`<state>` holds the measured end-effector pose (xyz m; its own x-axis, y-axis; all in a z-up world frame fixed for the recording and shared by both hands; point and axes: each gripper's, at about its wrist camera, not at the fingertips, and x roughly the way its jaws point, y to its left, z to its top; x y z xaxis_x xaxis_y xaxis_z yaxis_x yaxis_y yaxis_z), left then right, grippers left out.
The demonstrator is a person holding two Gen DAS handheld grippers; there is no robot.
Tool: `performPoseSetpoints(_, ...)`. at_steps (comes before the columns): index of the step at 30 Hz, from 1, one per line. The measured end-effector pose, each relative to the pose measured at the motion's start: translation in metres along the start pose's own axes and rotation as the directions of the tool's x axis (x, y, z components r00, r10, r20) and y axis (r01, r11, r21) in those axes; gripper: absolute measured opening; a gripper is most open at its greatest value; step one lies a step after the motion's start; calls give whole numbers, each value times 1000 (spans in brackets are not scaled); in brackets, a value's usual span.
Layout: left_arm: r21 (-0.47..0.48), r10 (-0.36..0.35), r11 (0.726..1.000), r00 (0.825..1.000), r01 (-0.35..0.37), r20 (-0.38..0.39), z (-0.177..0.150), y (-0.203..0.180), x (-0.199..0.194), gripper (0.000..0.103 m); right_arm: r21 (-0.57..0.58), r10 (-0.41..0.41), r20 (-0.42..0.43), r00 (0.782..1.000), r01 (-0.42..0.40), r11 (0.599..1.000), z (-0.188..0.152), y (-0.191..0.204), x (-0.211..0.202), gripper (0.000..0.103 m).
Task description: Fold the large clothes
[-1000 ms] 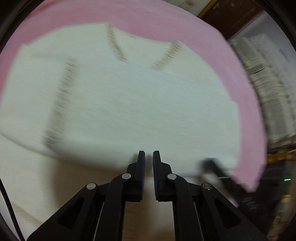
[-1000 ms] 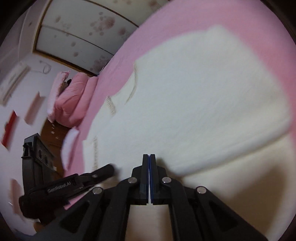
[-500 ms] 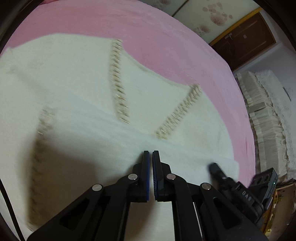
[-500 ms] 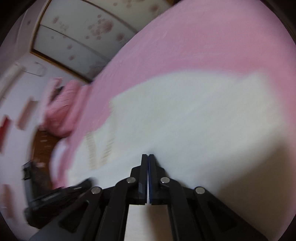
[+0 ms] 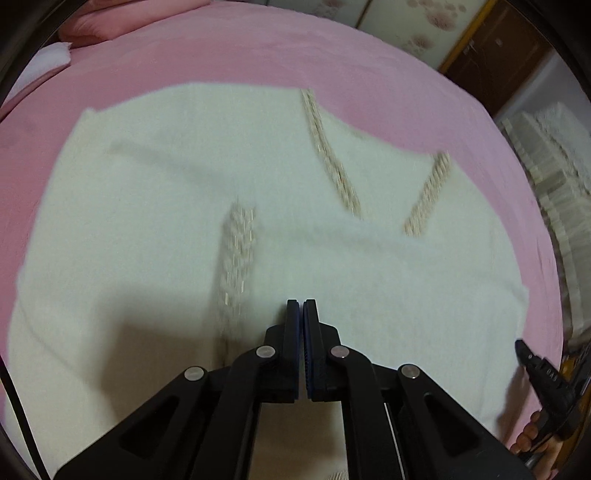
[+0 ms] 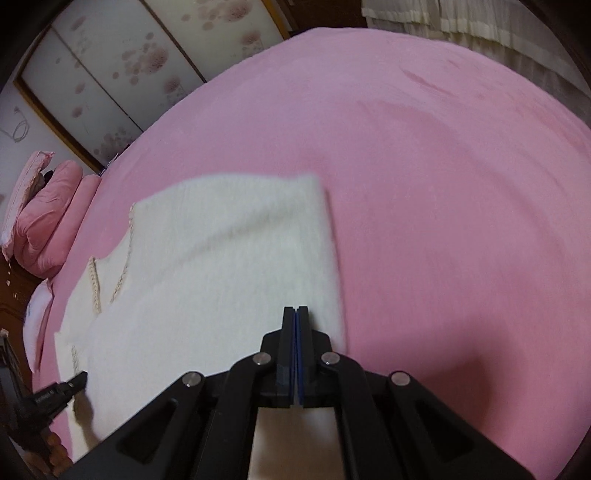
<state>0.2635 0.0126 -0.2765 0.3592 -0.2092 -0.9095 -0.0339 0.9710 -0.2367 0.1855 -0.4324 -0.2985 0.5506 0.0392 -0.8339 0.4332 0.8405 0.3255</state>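
Lying flat on a pink bedsheet [image 6: 424,177], the cream knitted sweater [image 5: 184,229] is partly folded, a layer of its fabric laid across the body below the V-neck. Beige cable-knit trim [image 5: 332,158] runs along the neckline and another strip shows down the fabric near the left gripper. In the right wrist view the sweater's straight far edge ends near the middle of the bed, and beyond it the sheet spreads wide and bare toward a pale curtain [image 6: 461,18]. Pink pillows [image 6: 44,218] are stacked at the bed's left end, well apart from the sweater, below sliding doors [image 6: 122,62] with a flower print.

The left gripper [image 5: 301,306] hangs over the sweater's near part with its jaws closed to a thin slit, and nothing can be seen between them. The right gripper [image 6: 295,314] is above the sweater's near right edge, close to where cream fabric meets pink sheet, its blue pads pressed fully together and holding nothing. Whether either tip touches the fabric cannot be told. Each gripper shows at the margin of the other's view, with the person's fingers [image 5: 532,432] wrapped around the handle.
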Motion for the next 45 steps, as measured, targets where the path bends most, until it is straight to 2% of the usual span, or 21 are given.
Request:
performPoseSetpoints(2,41,12,999,1000,-11,-23,-19,2,-6,2,-5,-12,-9,1000,12,1000,-19,-3,-15,0)
performPoseSetpoints(5,57,19,998,999,-17,-31,-38,9,-20,2,-77,-42,-41,998,38,996,-27,0,-21,0)
performPoseSetpoints(7,61,36,998,999,-35,-25,-41,9,-30,2,-120,-70,-83,994,60,991,-34,7,-27,3)
performPoseSetpoints(9,69,68,996,996,-65,-49,-42,4,-37,7,-120,-77,-112,991,64,991,-40,14,-35,3)
performPoseSetpoints(12,88,106,991,989,-98,-99,-47,-6,-45,24,-106,-51,-191,980,31,994,-54,29,-44,3)
performPoseSetpoints(14,125,136,985,983,-121,-120,-54,-14,-50,45,-99,-44,-220,975,23,995,-65,40,-49,3)
performPoseSetpoints(16,185,160,974,978,-134,-134,-61,-23,-59,58,-99,-33,-245,969,9,995,-78,51,-56,5)
performPoseSetpoints(18,236,164,963,977,-128,-137,-67,-30,-69,63,-100,-17,-276,961,-11,995,-91,65,-62,13)
performPoseSetpoints(19,250,173,959,975,-135,-141,-70,-32,-75,72,-101,-13,-290,957,-17,995,-97,71,-65,27)
performPoseSetpoints(20,256,179,957,973,-138,-144,-72,-33,-79,82,-104,-10,-299,954,-23,994,-103,78,-68,49)
performPoseSetpoints(21,262,183,955,972,-139,-148,-75,-32,-85,84,-108,-10,-299,954,-24,994,-108,85,-73,58)
performPoseSetpoints(22,267,181,954,972,-137,-149,-75,-31,-89,85,-113,-16,-282,959,-17,993,-113,90,-80,69)
performPoseSetpoints(23,275,177,952,973,-131,-148,-76,-30,-93,85,-116,-25,-253,967,-5,993,-119,95,-88,70)
performPoseSetpoints(25,290,194,946,969,-144,-152,-79,-28,-100,86,-116,-28,-212,977,3,993,-125,106,-99,71)
performPoseSetpoints(28,305,210,940,963,-152,-167,-90,-14,-115,86,-104,-44,-195,980,24,994,-136,117,-115,71)
performPoseSetpoints(32,328,182,936,972,-125,-151,-97,-1,-134,86,-46,-43,-151,988,37,998,-150,131,-134,72)
performPoseSetpoints(35,328,123,940,990,-94,-71,-109,14,-157,86,-7,-51,-109,993,51,999,-161,139,-142,77)
performPoseSetpoints(38,321,112,943,992,-85,-66,-121,27,-166,86,-5,-85,-82,993,85,996,-180,142,-146,77)
performPoseSetpoints(39,311,113,947,991,-85,-73,-126,33,-166,86,3,-80,-82,993,81,997,-185,142,-147,77)
performPoseSetpoints(43,240,116,967,988,-89,-99,-147,60,-167,86,118,42,-97,994,-30,993,-214,125,-156,77)
performPoseSetpoints(45,214,122,972,986,-97,-110,-158,73,-169,86,144,55,-114,992,-38,989,-229,117,-165,77)
